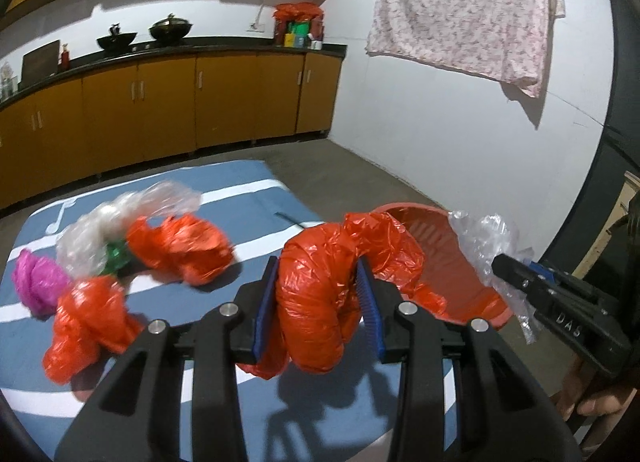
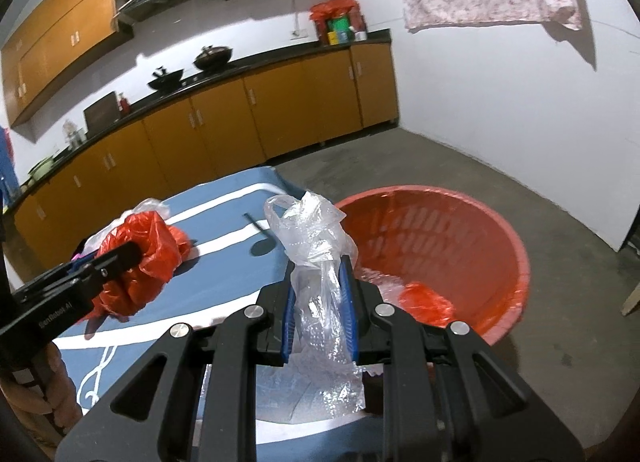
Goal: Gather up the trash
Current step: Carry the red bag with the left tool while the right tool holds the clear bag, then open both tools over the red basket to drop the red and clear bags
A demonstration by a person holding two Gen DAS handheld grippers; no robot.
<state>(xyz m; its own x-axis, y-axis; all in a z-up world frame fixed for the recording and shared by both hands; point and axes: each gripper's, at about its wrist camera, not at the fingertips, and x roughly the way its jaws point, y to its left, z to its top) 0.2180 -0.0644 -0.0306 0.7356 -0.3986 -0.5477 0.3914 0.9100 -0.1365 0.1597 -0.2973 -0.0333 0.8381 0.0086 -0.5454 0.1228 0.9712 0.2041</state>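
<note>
Landmark: round red plastic basin (image 2: 516, 262), standing on the concrete floor just beside the blue cloth-covered table (image 2: 224, 274).

Nearest the lens in the left wrist view, the left gripper (image 1: 320, 298) was clamped partway closed on a crumpled red plastic bag (image 1: 320, 294), its blue pads pressed into both sides of the bag, held above the table edge next to the basin. In the right wrist view the right gripper (image 2: 320, 298) was narrowly closed on a clear crinkled plastic bag (image 2: 316, 262), pads pinching it, at the basin's near rim.

Only the right wrist view showed the inside of the basin: one red bag (image 2: 426, 300) and some clear film lay on its bottom. Only the left wrist view showed the full pile left on the table, away from the basin: two loose red bags (image 1: 180, 250), one clear bag (image 1: 120, 222), one magenta bag (image 1: 36, 282), one small green scrap (image 1: 116, 258).

Farther from the basin: orange kitchen cabinets (image 1: 160, 102) under a dark counter with two black woks (image 1: 116, 40). One floral cloth (image 1: 468, 10) hung on the white wall beyond the basin.
</note>
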